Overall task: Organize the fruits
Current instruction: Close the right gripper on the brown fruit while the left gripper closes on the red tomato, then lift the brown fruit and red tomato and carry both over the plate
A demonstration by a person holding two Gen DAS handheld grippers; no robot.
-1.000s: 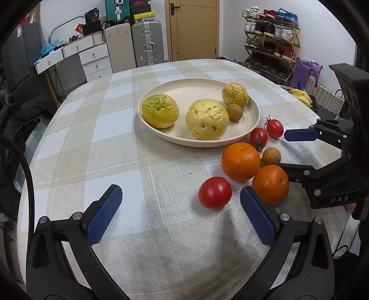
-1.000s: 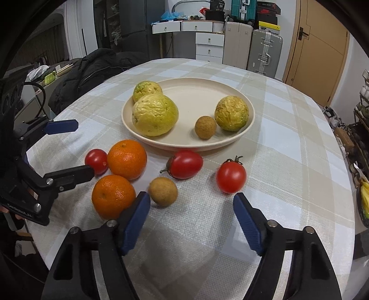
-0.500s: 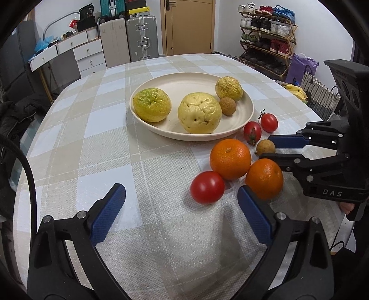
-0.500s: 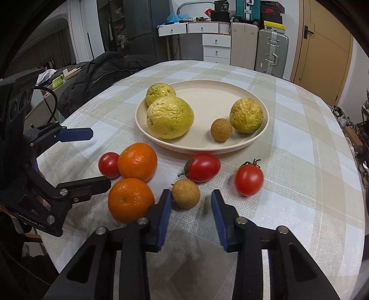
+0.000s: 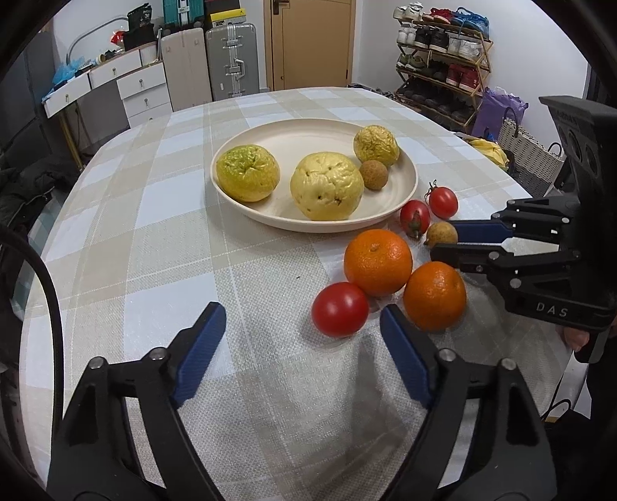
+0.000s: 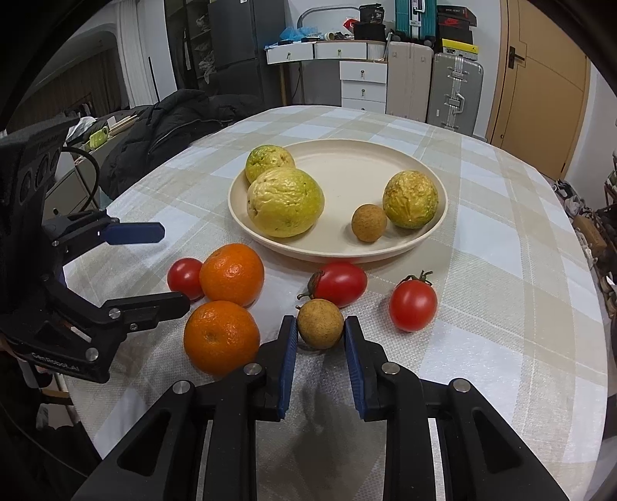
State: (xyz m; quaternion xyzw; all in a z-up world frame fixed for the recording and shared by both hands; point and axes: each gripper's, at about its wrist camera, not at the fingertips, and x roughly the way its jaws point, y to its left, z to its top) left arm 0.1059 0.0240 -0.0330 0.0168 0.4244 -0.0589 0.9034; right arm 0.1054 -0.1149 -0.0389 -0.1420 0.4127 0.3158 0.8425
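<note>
Now the right tool clamps a brown fruit; the left tool (just narrowing) holds nothing.

bananas half hidden past table edge, shoes too small

Small brown longan on the tablecloth, pinched between jaws.

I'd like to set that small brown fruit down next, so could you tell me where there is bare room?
Free: the middle and far rim of the plate, behind the brown fruit on it; also the cloth beside the plate. Crowded: the near strip, where oranges, tomatoes and the right claw holding the small brown fruit cluster.
</note>
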